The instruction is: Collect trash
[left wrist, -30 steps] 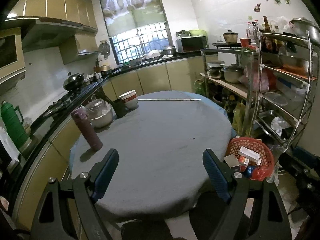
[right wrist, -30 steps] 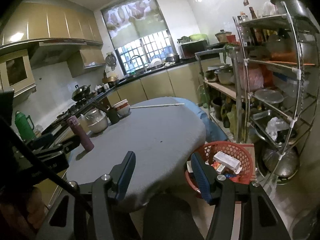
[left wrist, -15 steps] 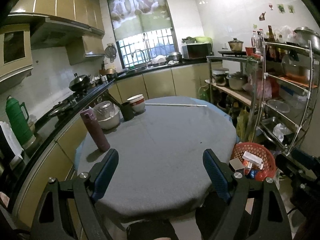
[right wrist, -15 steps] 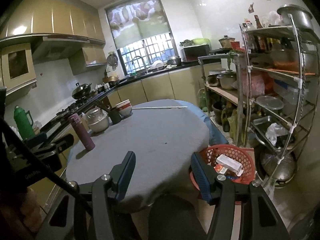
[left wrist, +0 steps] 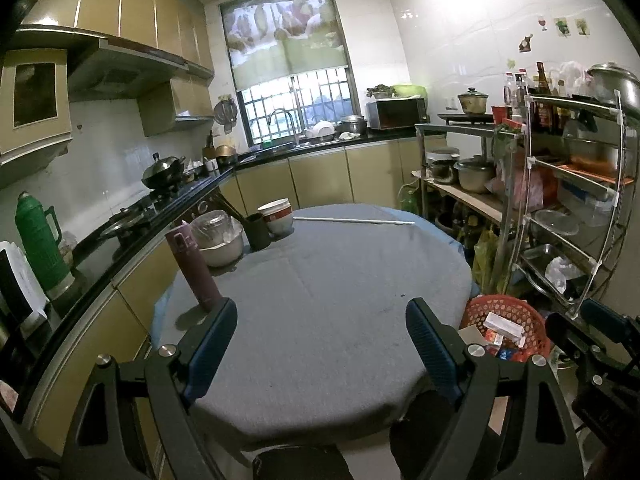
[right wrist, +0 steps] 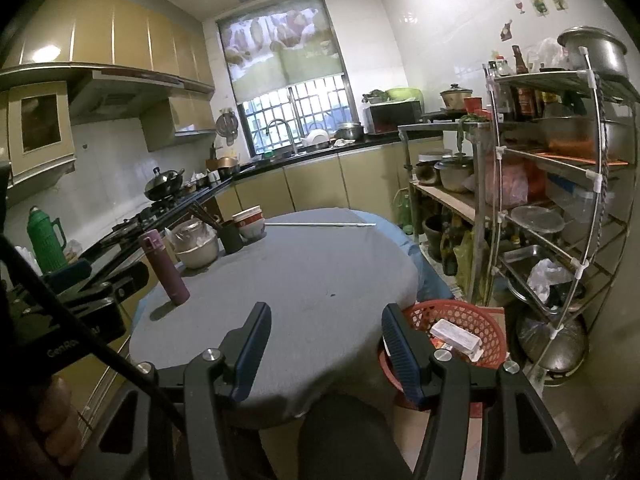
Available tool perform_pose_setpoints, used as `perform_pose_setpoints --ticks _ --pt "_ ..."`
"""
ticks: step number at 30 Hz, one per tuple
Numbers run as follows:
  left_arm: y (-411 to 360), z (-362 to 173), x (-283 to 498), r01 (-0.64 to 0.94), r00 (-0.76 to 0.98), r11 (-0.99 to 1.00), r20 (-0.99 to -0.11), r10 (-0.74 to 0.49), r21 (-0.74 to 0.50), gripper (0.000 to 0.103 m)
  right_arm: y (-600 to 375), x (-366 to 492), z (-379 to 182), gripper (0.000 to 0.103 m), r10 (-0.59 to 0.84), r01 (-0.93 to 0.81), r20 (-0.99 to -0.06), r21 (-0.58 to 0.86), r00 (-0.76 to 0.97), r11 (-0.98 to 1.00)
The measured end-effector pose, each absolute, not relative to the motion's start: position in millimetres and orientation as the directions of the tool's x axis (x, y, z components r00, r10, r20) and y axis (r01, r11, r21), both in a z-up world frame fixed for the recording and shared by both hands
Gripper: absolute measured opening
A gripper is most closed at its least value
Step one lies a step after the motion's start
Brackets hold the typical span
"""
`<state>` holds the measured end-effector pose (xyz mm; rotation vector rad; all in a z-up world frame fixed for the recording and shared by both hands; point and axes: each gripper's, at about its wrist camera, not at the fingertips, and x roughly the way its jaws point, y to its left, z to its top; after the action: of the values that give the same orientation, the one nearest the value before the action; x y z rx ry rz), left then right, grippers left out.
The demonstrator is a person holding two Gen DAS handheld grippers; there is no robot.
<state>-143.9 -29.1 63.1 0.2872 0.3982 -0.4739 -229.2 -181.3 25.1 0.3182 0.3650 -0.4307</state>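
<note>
Since one second ago: both wrist views have drifted a little. The table edge and the red basket sit lower in frame, and more ceiling shows at the top. Jaw gaps are unchanged in both views.

Left gripper (left wrist: pixel 322 346): jaws spread wide, blue pads apart, nothing between them. It hangs over the near edge of the round table (left wrist: pixel 320 280), lower centre of the left wrist view.

Right gripper (right wrist: pixel 326 352): jaws parted to a moderate gap, released, nothing gripped. It sits at lower centre of the right wrist view, with the right-hand pad overlapping the basket rim in the picture.

Trash: a red basket (right wrist: pixel 476 314) stands on the floor beside the table, lower right of both views (left wrist: pixel 516 308). Inside it are a white box (right wrist: pixel 456 334) and some small packets.

Table top: grey cloth, mostly bare. At its far left stand a purple flask (left wrist: pixel 192 268), upright, then a covered bowl (left wrist: pixel 218 240), a dark cup (left wrist: pixel 258 232) and stacked bowls (left wrist: pixel 276 214). A thin white rod (left wrist: pixel 352 221) lies along the far edge.

A metal rack (right wrist: pixel 560 184) of pots fills the right side. A green thermos (left wrist: pixel 38 240) stands on the counter at far left.
</note>
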Motion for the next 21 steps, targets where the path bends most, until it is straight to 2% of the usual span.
perform_pose_setpoints --ticks 21 --pt "-30.6 63.7 -146.0 0.482 0.824 0.860 -0.421 -0.378 0.171 0.087 -181.3 -228.8 24.9 0.061 -0.345 0.456 -0.404 0.220 0.847 0.862"
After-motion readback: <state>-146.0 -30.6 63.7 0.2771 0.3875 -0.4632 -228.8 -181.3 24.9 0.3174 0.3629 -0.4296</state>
